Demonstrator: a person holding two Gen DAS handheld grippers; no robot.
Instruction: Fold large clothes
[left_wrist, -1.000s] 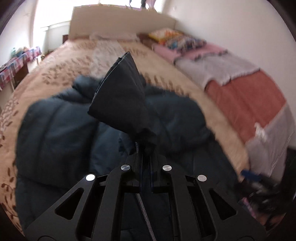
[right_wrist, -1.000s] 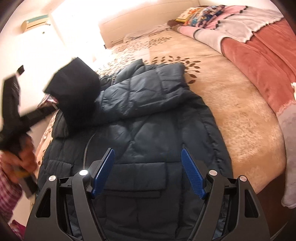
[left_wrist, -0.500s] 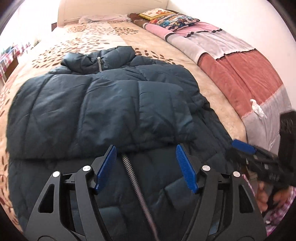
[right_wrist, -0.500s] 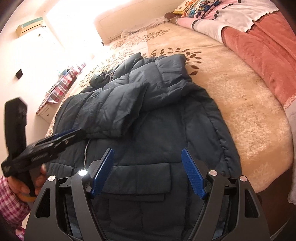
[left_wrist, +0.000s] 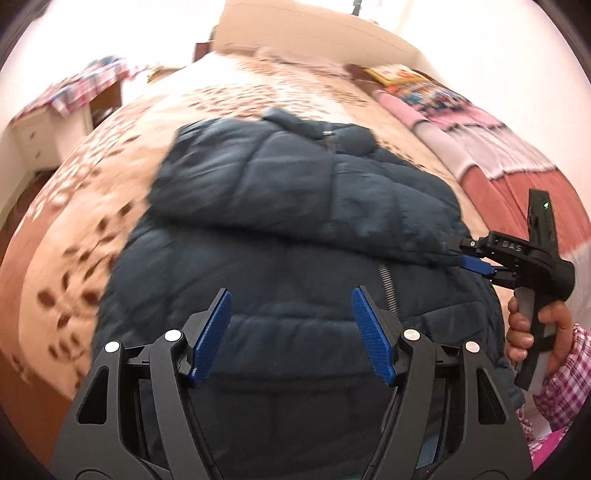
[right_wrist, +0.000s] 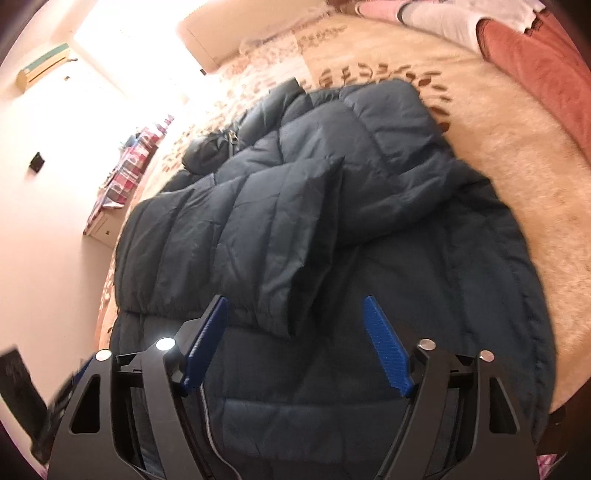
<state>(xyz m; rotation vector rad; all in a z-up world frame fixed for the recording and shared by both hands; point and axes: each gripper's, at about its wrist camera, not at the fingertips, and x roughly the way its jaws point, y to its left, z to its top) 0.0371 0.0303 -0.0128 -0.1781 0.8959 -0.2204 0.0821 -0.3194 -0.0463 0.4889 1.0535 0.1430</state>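
Observation:
A dark navy puffer jacket (left_wrist: 295, 206) lies face up on the bed, with its collar far and its hem near. One sleeve (right_wrist: 258, 236) is folded across the chest. My left gripper (left_wrist: 291, 332) hovers open over the jacket's lower front, and nothing is between its blue pads. My right gripper (right_wrist: 295, 332) is low over the jacket with its jaws closing. The sleeve's cuff (right_wrist: 273, 317) lies between its fingers, which stand apart from it. In the left wrist view the right gripper (left_wrist: 469, 258) noses against that sleeve's end, held by a hand (left_wrist: 524, 332).
The beige leaf-patterned bedspread (left_wrist: 85, 206) surrounds the jacket. Folded pink, grey and red blankets (left_wrist: 491, 155) run along the bed's right side. A white bedside cabinet with a plaid cloth (left_wrist: 55, 122) stands at the far left. The headboard (left_wrist: 314, 40) is beyond.
My left gripper let go of the lifted sleeve, which now lies folded across the chest, and drew back over the lower front. My right gripper moved in to the cuff and narrowed its jaws.

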